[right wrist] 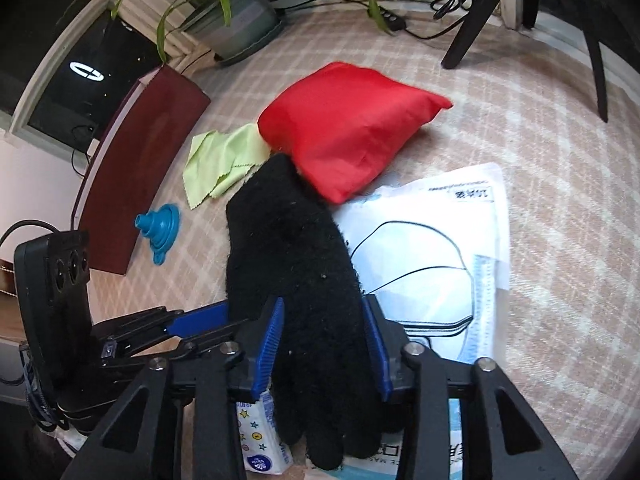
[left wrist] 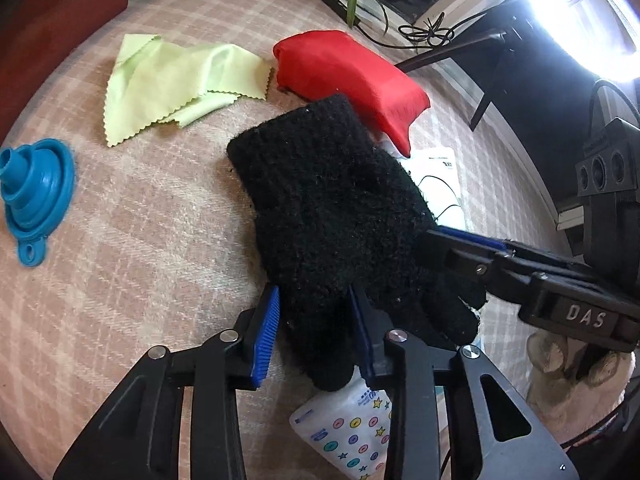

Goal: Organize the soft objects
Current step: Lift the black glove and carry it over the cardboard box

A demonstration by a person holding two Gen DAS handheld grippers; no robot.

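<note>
Black knit glove (left wrist: 336, 208) lies on the plaid-covered bench (left wrist: 140, 240), overlapping the red pouch (left wrist: 352, 76) and mask packet (right wrist: 432, 248). Left claw (left wrist: 316, 336) and right claw (right wrist: 324, 344) each pinch its finger end.

Blown-out glare from a lamp (left wrist: 580, 12) upper right; fisheye-bent edges, sharp centre.

The left gripper (left wrist: 316, 332) and the right gripper (right wrist: 324, 344) are brought close together, almost at right angles; each pair of blue-padded jaws is closed on the black knitted glove (left wrist: 332, 216).
</note>
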